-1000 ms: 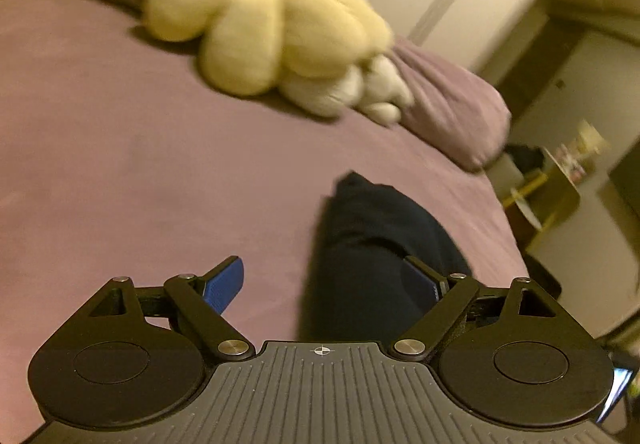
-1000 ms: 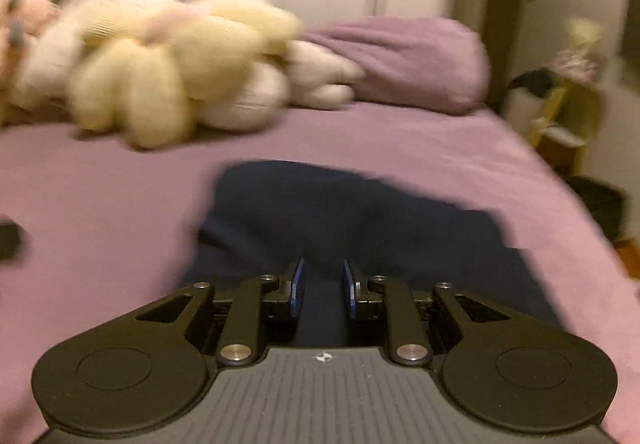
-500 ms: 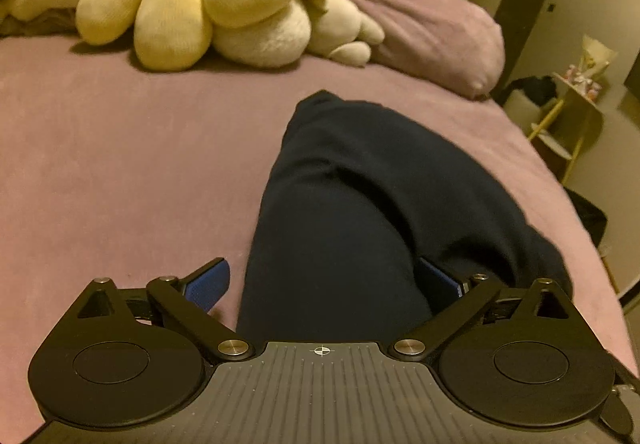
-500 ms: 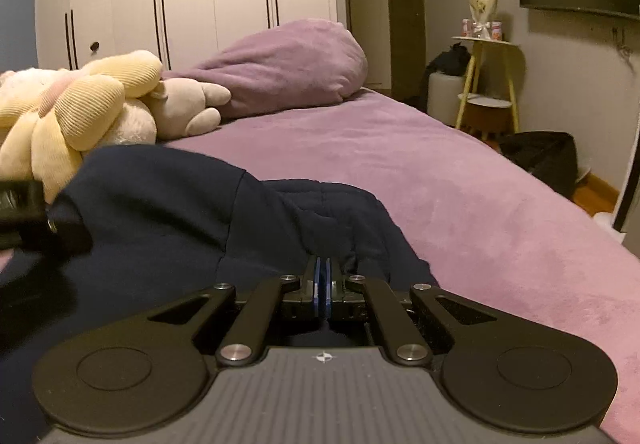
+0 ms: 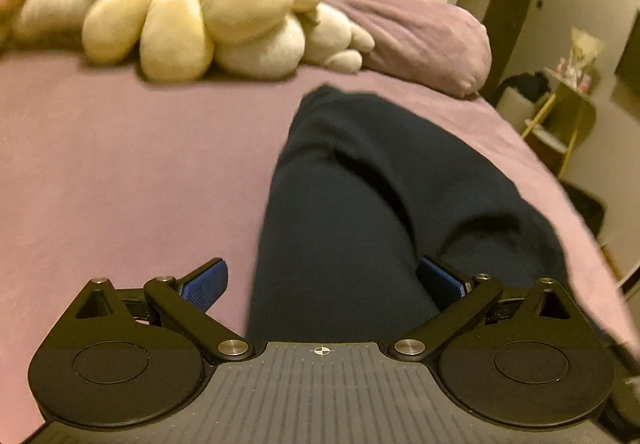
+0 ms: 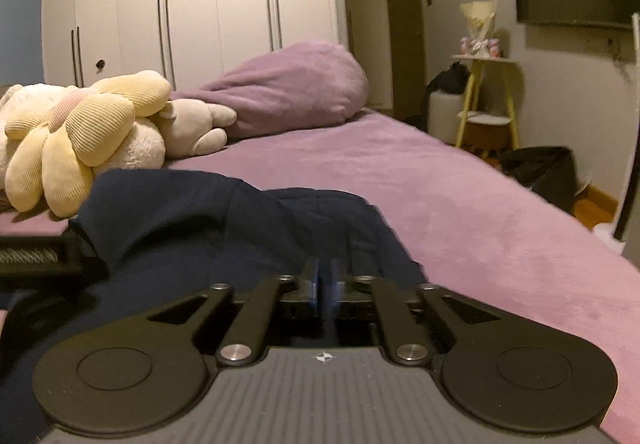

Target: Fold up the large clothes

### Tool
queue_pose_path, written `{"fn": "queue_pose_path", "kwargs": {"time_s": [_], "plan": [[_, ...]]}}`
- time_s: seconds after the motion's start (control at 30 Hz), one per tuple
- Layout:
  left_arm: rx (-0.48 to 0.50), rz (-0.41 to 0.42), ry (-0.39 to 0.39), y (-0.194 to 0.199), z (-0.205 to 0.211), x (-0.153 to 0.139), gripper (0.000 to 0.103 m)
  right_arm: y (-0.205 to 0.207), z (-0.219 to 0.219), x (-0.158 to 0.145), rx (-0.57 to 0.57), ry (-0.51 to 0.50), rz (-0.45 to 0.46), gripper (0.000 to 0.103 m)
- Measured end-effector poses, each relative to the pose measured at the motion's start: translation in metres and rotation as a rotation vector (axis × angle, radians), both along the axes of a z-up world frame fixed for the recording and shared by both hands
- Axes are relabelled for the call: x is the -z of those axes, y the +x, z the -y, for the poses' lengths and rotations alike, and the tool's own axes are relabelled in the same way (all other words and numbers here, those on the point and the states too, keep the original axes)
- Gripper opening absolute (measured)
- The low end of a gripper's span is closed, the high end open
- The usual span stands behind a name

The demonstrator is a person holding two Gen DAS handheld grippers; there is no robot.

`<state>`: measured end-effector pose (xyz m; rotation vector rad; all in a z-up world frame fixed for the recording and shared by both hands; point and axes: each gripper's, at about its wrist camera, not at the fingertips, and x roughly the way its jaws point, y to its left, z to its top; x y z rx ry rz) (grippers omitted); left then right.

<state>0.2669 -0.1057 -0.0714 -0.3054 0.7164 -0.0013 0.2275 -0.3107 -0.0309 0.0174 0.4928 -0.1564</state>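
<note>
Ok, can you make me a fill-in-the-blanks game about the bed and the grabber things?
1. The dark garment lying on the bed is colored ____.
2. The left gripper has its fingers spread ____.
3. The right gripper has its fingers pinched ____ on the garment.
4. The flower-shaped plush has petals colored ____.

Missing words: navy blue; open; shut; yellow

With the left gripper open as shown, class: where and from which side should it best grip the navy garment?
Probably the navy garment along its rounded left fold edge, coming from the bare bedspread side. The left gripper already straddles that edge, jaws wide.
</note>
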Motion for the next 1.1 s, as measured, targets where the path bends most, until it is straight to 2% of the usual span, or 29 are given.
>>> {"fn": "queue_pose_path", "kwargs": {"time_s": [0.07,0.27,0.4,0.63,0.77,0.83,0.87,0.9,0.93,1.03,1.1], "plan": [[-0.021,0.002,-0.033,-0.004,-0.002,0.006,0.103,-0.011,0.004,0.003,0.001,0.015,0.019,0.023],[-0.03,-0.007,-0.018,0.001,0.001,0.011,0.103,-0.01,0.001,0.007,0.004,-0.009,0.02,0.023],[-0.036,0.009,-0.006,0.0,0.002,0.013,0.103,-0.006,0.007,0.009,-0.003,0.03,0.014,0.024],[-0.041,0.007,-0.011,0.001,0.002,0.014,0.103,-0.004,0.005,0.012,-0.004,0.031,0.012,0.025],[-0.02,0.01,-0.034,-0.001,-0.007,0.009,0.103,-0.004,0.003,0.009,-0.005,0.028,0.004,0.025],[-0.001,0.008,-0.05,-0.009,-0.018,0.004,0.103,-0.005,0.004,-0.001,-0.001,0.042,-0.022,0.027],[0.012,0.014,-0.06,-0.016,-0.025,0.001,0.103,-0.009,0.005,-0.009,0.002,0.059,-0.036,0.035],[0.022,0.022,-0.07,-0.026,-0.033,-0.002,0.103,-0.018,0.007,-0.018,0.009,0.087,-0.051,0.049],[0.031,0.033,-0.085,-0.039,-0.042,-0.004,0.103,-0.03,0.012,-0.026,0.01,0.131,-0.06,0.052],[0.054,0.057,-0.129,-0.084,-0.069,-0.008,0.103,-0.08,0.036,-0.037,0.01,0.329,-0.1,0.054],[0.059,0.034,-0.11,-0.111,-0.08,-0.007,0.103,-0.117,0.054,-0.031,0.029,0.45,-0.155,0.054]]}}
